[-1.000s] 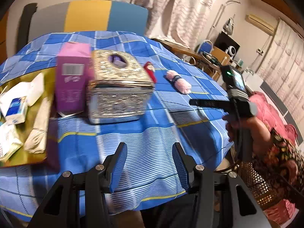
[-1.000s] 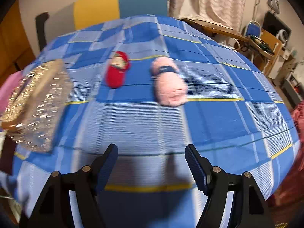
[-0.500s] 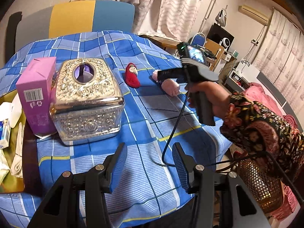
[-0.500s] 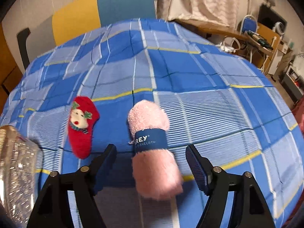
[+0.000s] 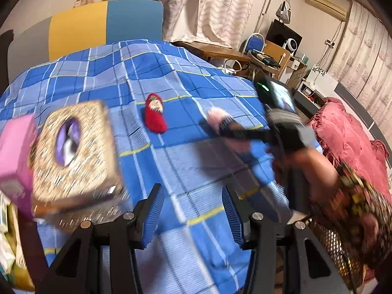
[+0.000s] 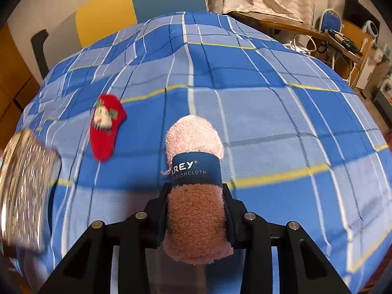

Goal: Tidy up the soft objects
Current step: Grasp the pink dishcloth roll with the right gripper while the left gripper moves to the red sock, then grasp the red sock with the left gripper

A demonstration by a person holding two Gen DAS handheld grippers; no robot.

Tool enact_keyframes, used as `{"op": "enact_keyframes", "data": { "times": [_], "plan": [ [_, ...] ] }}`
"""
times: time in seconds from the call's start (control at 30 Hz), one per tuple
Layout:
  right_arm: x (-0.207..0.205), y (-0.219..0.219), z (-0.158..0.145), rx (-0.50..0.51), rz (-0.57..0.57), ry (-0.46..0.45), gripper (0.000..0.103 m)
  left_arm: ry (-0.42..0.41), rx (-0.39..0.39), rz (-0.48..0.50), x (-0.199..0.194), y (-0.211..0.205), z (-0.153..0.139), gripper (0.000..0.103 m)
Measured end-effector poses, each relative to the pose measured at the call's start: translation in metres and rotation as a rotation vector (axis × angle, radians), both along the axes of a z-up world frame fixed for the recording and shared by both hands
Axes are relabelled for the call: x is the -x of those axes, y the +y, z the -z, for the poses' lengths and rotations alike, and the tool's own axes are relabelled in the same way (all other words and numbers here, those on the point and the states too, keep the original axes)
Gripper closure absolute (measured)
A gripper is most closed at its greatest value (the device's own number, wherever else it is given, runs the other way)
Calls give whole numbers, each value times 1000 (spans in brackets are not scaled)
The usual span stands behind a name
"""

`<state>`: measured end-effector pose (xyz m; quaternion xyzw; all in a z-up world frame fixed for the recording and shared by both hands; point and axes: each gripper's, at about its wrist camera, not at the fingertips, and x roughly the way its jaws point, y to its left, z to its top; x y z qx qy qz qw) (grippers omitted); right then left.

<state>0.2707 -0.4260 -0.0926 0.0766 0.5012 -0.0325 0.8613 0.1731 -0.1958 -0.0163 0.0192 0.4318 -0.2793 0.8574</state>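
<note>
— What have you got on the right side?

— My right gripper [image 6: 196,210] is closing on the pink dishcloth roll [image 6: 194,171]. It's a fluffy terry cylinder with a smooth navy paper band around its middle, printed in white. The near half of the roll sits between the two black jaws, and I see the pads pressed against its sides just behind the band. The far, rounded end pokes out ahead of the fingertips over the checked tablecloth [image 6: 281,112].

— And where is that on the table?

— Toward the right-hand edge of the tabletop, going by the left wrist view. There the roll [image 5: 216,120] is mostly behind the right gripper's blurred black body.

— Anything beside it?

— A small red sock [image 6: 105,128], plush, with a white face and green bits stitched on. It lies flat to the left of the roll, near it but apart.

— Left hand?

— My left gripper [image 5: 193,210] hangs over the near edge with its ribbed blue pads standing apart and only cloth showing between them. Left of it is a boxy tissue holder [image 5: 73,152], glittery gold with an oval opening on top, and a pink carton [image 5: 14,156] touching its left side.

— The cloth itself?

— Blue and pale-blue plaid with thin yellow lines, rumpled toward the far edge.
</note>
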Motion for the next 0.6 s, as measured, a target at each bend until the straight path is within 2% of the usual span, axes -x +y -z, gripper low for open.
{"op": "enact_keyframes", "data": {
  "times": [0.1,0.17,0.27,0.4,0.6],
  "plan": [
    [22,-13,3,-26,5,22,65,19,2,-5,-17,-16,0,52],
    [32,-21,11,-61,20,40,65,40,-2,-41,-35,-25,1,52],
    [40,-28,14,-103,24,10,65,52,-15,-96,-63,-38,2,52],
    [39,-27,15,-113,28,11,63,45,-68,-167,-103,-56,7,52],
    [38,-27,16,-127,7,21,61,97,-123,-266,-163,-75,41,52]
  ]
}}
